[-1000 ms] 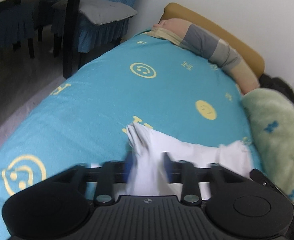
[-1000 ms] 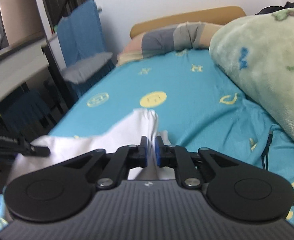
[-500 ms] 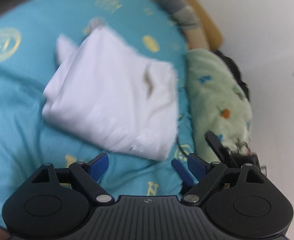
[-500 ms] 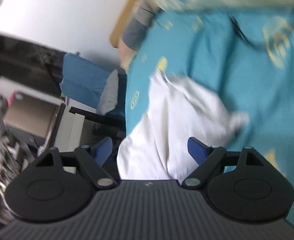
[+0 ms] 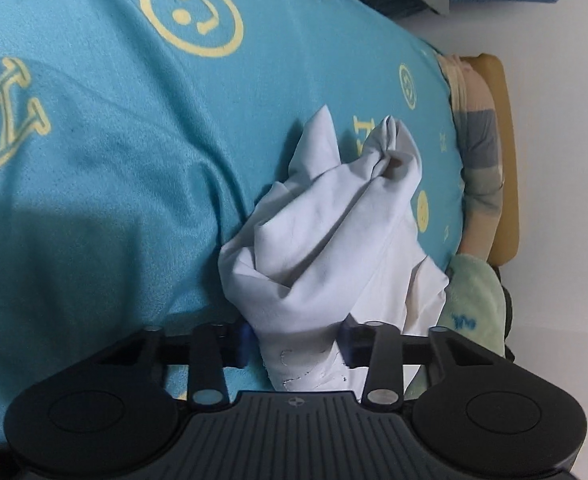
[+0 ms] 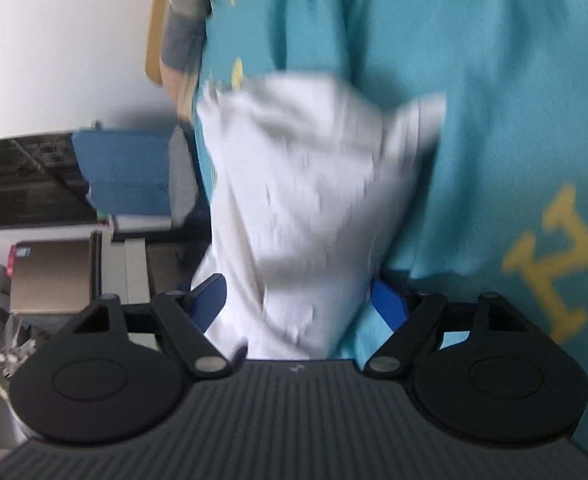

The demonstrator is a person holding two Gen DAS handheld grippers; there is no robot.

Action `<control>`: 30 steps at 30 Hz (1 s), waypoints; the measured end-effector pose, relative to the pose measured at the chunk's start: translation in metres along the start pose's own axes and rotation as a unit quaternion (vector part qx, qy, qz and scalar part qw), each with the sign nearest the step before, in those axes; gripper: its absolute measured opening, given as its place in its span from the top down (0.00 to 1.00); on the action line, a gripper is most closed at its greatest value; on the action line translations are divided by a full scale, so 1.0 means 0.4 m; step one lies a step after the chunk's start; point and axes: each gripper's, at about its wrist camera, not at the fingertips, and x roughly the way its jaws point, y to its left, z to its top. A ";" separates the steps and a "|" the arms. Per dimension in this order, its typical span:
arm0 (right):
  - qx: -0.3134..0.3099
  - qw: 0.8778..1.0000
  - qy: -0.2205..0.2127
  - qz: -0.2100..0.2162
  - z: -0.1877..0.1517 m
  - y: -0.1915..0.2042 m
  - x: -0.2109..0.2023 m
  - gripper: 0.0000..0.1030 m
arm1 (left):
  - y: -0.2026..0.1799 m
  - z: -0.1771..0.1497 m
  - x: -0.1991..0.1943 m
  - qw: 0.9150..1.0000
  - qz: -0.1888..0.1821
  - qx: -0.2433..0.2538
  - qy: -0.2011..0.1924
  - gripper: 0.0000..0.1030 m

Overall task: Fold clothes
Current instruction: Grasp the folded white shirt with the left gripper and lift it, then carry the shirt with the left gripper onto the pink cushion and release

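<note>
Both grippers at the white garment (image 5: 334, 224) on the teal bedspread (image 5: 93, 160).
Left gripper (image 5: 296, 344) clamps bunched cloth; right gripper (image 6: 300, 300) spread wide, cloth between its fingers.

Teal smiley bedsheet (image 5: 93, 140), green blanket (image 5: 474, 292).

Cloth and plastic
White garment (image 5: 326, 236): soft matt cotton-like cloth; bedsheet (image 5: 93, 140): matt knit; left gripper (image 5: 296, 342): matt black plastic.
</note>
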 end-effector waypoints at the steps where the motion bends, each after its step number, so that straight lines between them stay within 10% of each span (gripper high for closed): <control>1: 0.006 1.000 -0.011 0.000 0.009 -0.006 -0.002 0.28 | 0.005 0.000 -0.006 1.000 -0.005 -0.009 -0.004 0.70; 8: -0.031 0.999 -0.033 -0.013 0.030 0.006 -0.004 0.78 | -0.024 0.016 -0.046 0.999 -0.028 -0.005 -0.020 0.75; 22: -0.109 0.987 -0.113 0.044 0.041 0.217 -0.295 0.84 | -0.323 -0.064 -0.200 0.993 -0.065 0.066 0.079 0.75; 30: -0.125 0.967 -0.216 0.057 0.170 0.318 -0.620 0.84 | -0.609 -0.358 -0.137 0.968 -0.112 0.158 0.160 0.75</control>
